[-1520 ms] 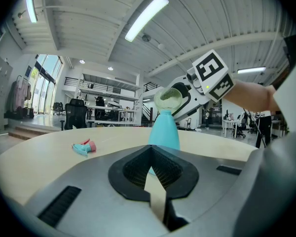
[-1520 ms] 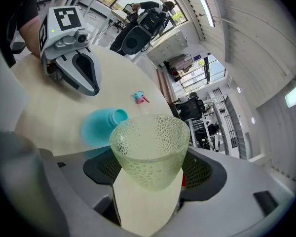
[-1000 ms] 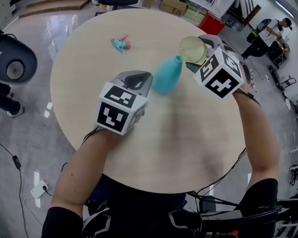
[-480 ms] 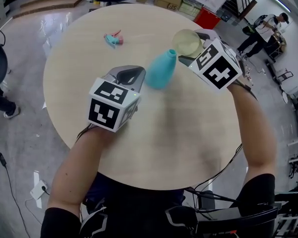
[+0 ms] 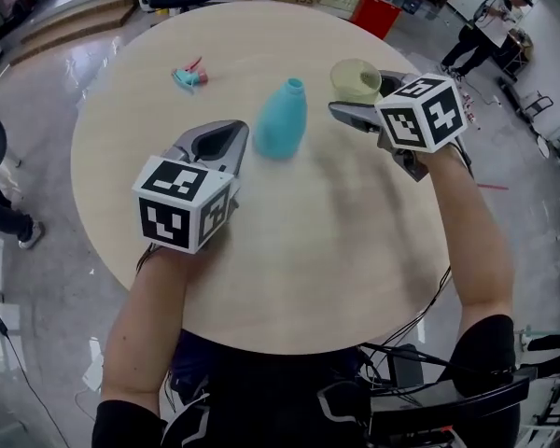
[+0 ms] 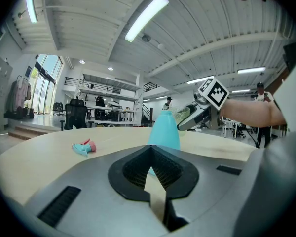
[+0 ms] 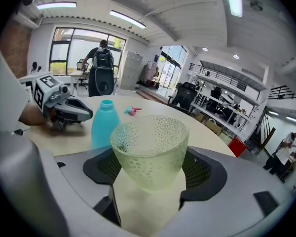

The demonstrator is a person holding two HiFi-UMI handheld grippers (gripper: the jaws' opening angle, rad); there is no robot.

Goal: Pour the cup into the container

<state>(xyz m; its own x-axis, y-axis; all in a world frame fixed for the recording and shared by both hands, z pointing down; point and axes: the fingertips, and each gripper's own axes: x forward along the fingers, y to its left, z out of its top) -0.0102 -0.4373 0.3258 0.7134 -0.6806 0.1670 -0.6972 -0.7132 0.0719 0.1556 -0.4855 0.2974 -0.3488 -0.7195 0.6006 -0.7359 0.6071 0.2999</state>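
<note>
The room is bright. Long lamps (image 6: 145, 18) shine down from high above the table (image 5: 308, 250). The floor (image 5: 37, 110) beside the table gleams with glare. Both gripper views bend and go dark at their edges.

Plain turquoise container (image 5: 282, 127). Right of it, pale yellow-green see-through cup (image 5: 357, 79), dimpled all over. Left of it, turquoise-and-pink sprayer head (image 5: 188, 76). Beneath it, light wood-grain table (image 5: 336, 250). Grey left gripper (image 5: 226, 134) and right gripper (image 5: 353, 99), black-and-white square-marked cubes.

Open lab/office: mezzanine (image 6: 101, 81), desks (image 6: 111, 112), office chairs (image 6: 74, 115), strip lights (image 6: 147, 18).
</note>
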